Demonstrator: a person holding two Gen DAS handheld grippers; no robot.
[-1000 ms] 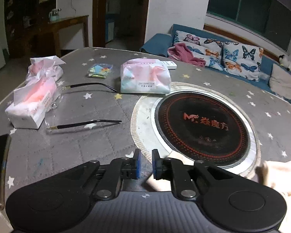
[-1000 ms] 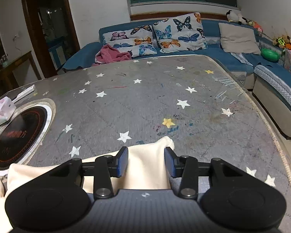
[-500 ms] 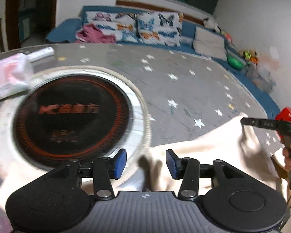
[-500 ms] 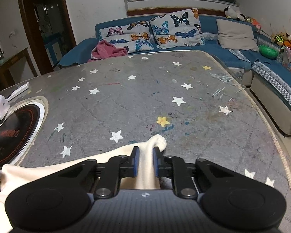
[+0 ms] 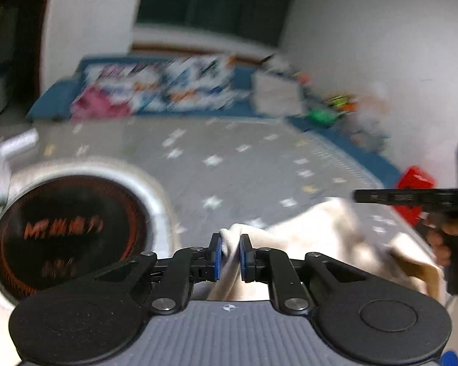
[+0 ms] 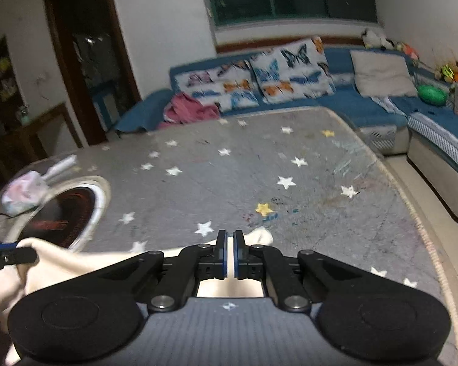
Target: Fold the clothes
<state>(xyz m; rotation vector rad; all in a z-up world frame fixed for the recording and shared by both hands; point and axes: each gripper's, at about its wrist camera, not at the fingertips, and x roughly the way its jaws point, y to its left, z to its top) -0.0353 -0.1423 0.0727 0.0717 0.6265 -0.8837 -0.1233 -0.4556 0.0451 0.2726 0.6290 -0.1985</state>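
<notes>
Cream-coloured, soft and thick-looking: garment (image 5: 320, 238) lying bunched and creased on the grey star-printed table cover (image 6: 259, 164), just beside the round black induction cooker (image 5: 67, 235) on its sofa-facing side, one part drooping over the near table edge. Showing no print or pattern, only rounded folds and a rolled hem or corner poking up.

Left gripper (image 5: 230, 254) clenching a rolled fold of that garment, blue pads (image 5: 217, 256) pressing it from both sides, cloth running down between the fingers toward the camera. Sitting just beside the cooker's silver rim. Blurring heavily in this view, so finer weave not readable.

Right gripper (image 6: 230, 256) pinching the garment well away from the cooker, toward the open stretch of table cover; fingers nearly touching, only a thin slit between the blue pads, and a cream corner (image 6: 261, 236) sticking out just beyond the tips. Cloth stretching from there back toward the cooker, where the other tool's tip is showing at the picture edge, gripping the far end.

Lying beyond the cooker: pink-and-white tissue pack (image 6: 26, 193) and a white remote-like bar (image 6: 61, 164). Standing further back: blue sofa (image 6: 366, 106) with butterfly cushions (image 6: 259, 79) and a pink cloth (image 6: 189, 111) heaped on it.
</notes>
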